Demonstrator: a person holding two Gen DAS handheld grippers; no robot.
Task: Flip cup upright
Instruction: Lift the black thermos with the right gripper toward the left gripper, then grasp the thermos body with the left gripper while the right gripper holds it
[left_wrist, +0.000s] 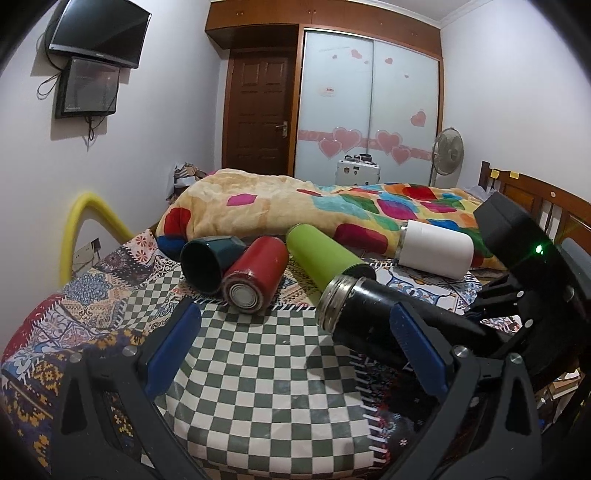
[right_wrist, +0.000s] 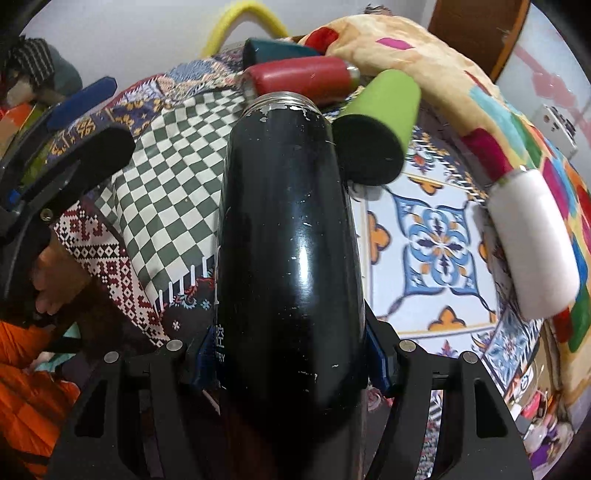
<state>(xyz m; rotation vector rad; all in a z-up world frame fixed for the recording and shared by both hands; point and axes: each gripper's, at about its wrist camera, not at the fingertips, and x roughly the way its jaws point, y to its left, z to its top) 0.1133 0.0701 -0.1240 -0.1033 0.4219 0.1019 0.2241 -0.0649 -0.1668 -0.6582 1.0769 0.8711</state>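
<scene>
A: Room first. White walls; dark wooden door (left_wrist: 255, 107) shut at the far end; sliding wardrobe (left_wrist: 369, 103) beside it, frosted panels with pink heart stickers. Two dark screens (left_wrist: 98, 33) mounted high on the left wall, cables hanging below. Standing fan (left_wrist: 448, 151) at the far right.

B: Noted. Surface?

A: Bed (left_wrist: 110, 295) under a patchwork cover, green-and-white checked cloth (left_wrist: 258, 369) laid over the near part. Rumpled blanket (left_wrist: 314, 210) with bright colour patches bunched across the far side. Wooden headboard (left_wrist: 524, 192) on the right, yellow padded rail (left_wrist: 88, 210) on the left.

B: Vessels?

A: Four lying on their sides along the blanket's edge: white cup (left_wrist: 436, 251) at right, green cup (left_wrist: 321, 254), red cup (left_wrist: 255, 277) touching the dark teal cup (left_wrist: 210, 262) on the left. Green cup's base near the black cup's mouth.

B: Task item?

A: Black cup (right_wrist: 291, 236), paint chipped, threaded metal mouth bare. Tilted, raised off the checked cloth, mouth pointing left toward the red cup.

B: Tongs?

A: Right gripper (right_wrist: 291, 365) clenched on the black cup's lower body, blue pads pressed to both sides. Left gripper (left_wrist: 295, 354) released, fingers spread wide over the checked cloth, grasping nothing; its right finger (left_wrist: 417, 350) just in front of the black cup.
</scene>
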